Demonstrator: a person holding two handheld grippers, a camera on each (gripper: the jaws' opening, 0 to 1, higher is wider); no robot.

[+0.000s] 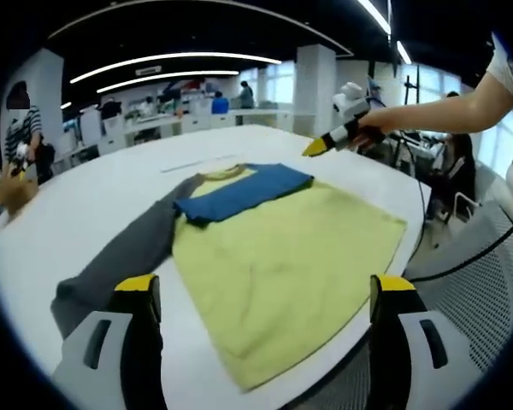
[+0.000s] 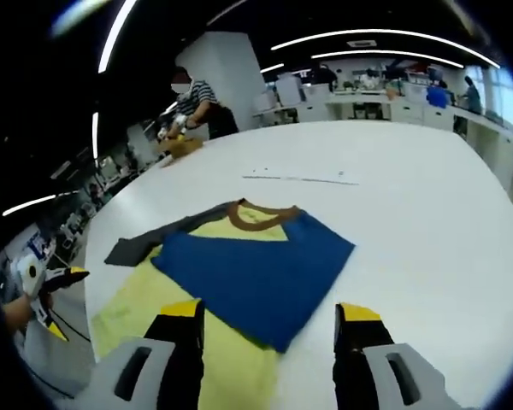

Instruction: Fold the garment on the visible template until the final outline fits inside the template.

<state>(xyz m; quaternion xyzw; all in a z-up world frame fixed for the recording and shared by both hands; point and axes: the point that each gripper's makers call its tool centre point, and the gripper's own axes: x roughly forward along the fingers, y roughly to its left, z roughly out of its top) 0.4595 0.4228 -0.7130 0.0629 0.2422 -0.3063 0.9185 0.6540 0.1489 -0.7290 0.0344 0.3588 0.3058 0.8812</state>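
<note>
Yellow garment (image 1: 282,273) flat on table (image 1: 85,205), blue sleeve folded in

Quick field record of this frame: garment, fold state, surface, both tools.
garment: yellow-green T-shirt with brown collar, one blue sleeve, one grey sleeve
fold state: blue sleeve folded across chest; grey sleeve spread out flat
surface: white round table
left tool: open, holding nothing, at the shirt's hem
right tool: open, holding nothing, above the blue sleeve

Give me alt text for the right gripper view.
A yellow shirt lies on a white table, its blue sleeve folded across the body and its grey sleeve spread out. The right gripper hovers above it, jaws open.
</note>
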